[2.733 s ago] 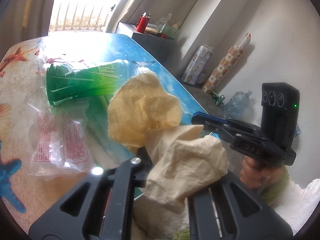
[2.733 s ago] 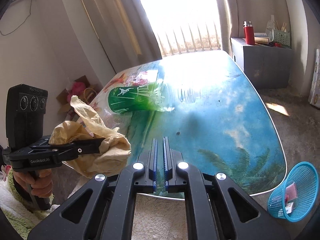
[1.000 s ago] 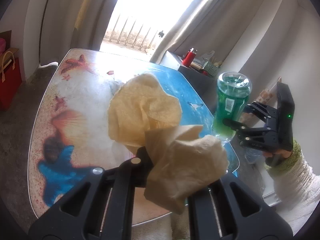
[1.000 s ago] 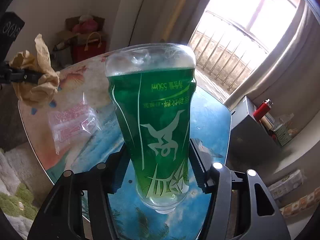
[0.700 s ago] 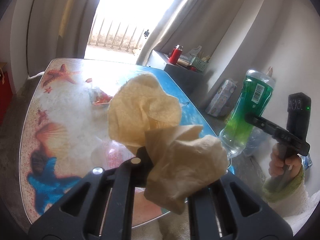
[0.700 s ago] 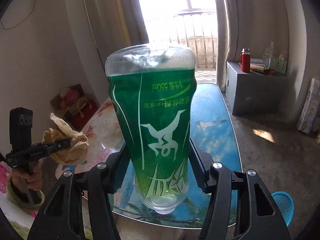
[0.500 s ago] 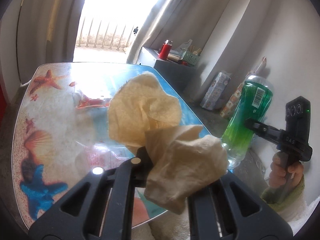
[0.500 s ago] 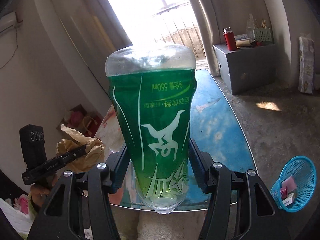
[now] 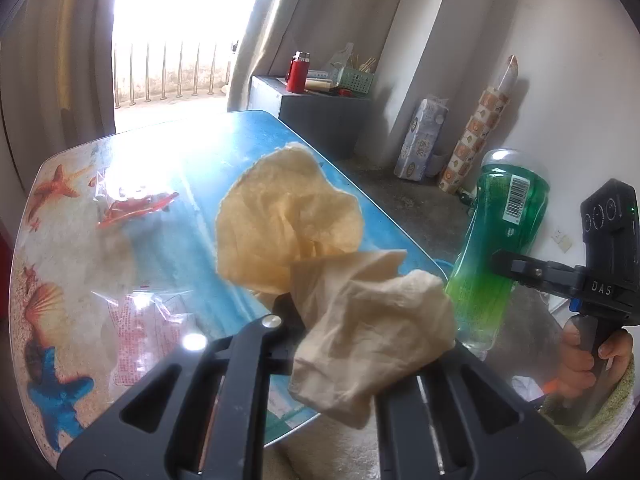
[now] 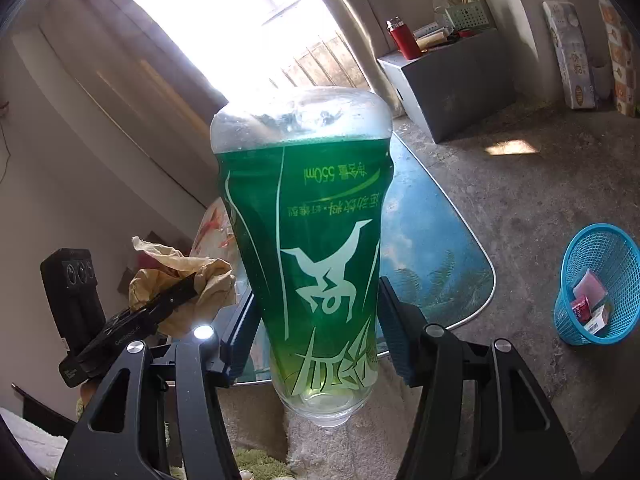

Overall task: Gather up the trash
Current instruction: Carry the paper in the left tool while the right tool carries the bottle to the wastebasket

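Observation:
My left gripper (image 9: 320, 344) is shut on a crumpled tan paper napkin (image 9: 320, 264), held above the near edge of the beach-print table (image 9: 72, 240). My right gripper (image 10: 316, 332) is shut on a green plastic bottle (image 10: 308, 240), held upside down off the table's near right corner. In the left wrist view the bottle (image 9: 500, 240) hangs at the right in the right gripper (image 9: 496, 264). From the right wrist, the left gripper (image 10: 192, 280) with the napkin (image 10: 176, 280) shows at the left. A blue mesh basket (image 10: 600, 280) stands on the floor at the right.
A clear wrapper with red print (image 9: 140, 328) and another small clear wrapper (image 9: 132, 204) lie on the table. The basket holds a few small packets (image 10: 588, 300). A grey cabinet (image 9: 312, 120) with a red flask stands by the far wall, with packs beside it.
The right gripper has rolled and swung the bottle sideways off the table, bringing the blue basket closer in its view. The left gripper has shifted along the table edge with the napkin.

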### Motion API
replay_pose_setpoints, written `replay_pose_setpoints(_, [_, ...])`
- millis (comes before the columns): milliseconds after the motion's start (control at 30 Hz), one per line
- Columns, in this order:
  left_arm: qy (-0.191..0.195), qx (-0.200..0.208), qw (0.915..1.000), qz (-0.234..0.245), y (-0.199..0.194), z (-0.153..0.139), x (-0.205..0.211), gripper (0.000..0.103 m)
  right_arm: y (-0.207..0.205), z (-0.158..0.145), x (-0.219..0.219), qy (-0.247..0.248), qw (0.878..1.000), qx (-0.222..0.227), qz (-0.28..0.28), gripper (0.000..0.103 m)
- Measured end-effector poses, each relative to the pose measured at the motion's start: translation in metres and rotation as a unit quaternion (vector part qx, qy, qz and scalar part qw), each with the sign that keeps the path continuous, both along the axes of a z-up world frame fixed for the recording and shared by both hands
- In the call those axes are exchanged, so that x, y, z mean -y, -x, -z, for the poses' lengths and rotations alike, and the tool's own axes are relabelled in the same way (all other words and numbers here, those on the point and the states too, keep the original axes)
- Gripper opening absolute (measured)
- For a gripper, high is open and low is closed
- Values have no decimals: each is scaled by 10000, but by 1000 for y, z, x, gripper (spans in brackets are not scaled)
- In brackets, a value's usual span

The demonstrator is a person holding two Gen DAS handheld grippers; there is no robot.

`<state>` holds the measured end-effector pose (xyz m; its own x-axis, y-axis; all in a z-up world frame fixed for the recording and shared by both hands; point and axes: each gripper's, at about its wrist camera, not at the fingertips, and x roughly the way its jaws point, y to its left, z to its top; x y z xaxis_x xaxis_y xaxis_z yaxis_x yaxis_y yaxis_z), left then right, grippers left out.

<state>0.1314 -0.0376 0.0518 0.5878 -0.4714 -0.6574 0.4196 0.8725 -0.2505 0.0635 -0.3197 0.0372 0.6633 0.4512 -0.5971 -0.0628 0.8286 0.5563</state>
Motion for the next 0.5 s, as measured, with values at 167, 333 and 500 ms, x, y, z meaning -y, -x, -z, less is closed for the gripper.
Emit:
replay_pose_setpoints(167, [-234, 69, 9997, 11, 2, 4, 14, 7, 4, 7, 2, -132, 9999, -76, 6, 55])
replay_pose_setpoints(333, [-373, 119, 9992, -48, 7, 3, 20, 7, 2, 10, 5, -212, 9997, -126, -14, 56])
replay_pose_setpoints(500, [-479, 166, 9987, -103, 11, 2, 22, 7, -4, 12, 8, -261, 9995, -158, -30, 56])
